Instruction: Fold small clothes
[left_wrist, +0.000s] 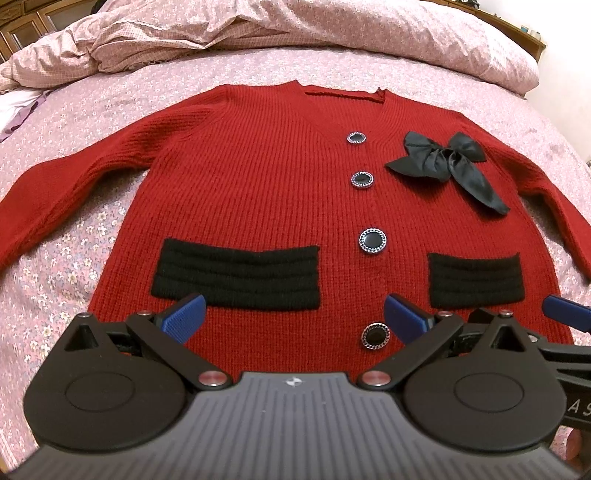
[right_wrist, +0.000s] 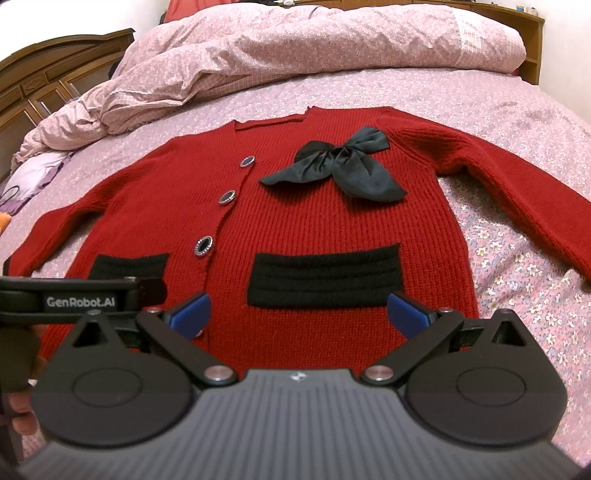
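A small red knit cardigan (left_wrist: 258, 192) lies flat and face up on the bed, sleeves spread to both sides. It has two black pocket bands, several dark buttons and a black satin bow (left_wrist: 447, 162). It also shows in the right wrist view (right_wrist: 314, 221) with the bow (right_wrist: 343, 166). My left gripper (left_wrist: 293, 317) is open and empty, above the hem near the lowest button (left_wrist: 375, 335). My right gripper (right_wrist: 299, 314) is open and empty, above the hem below the right pocket band (right_wrist: 325, 277). The two grippers are side by side.
The bed has a pink floral sheet (left_wrist: 66, 258). A crumpled pink duvet (left_wrist: 258, 33) is bunched along the far side. A wooden headboard (right_wrist: 48, 77) stands at the far left. A pale pillow edge (right_wrist: 37, 173) lies left of the cardigan.
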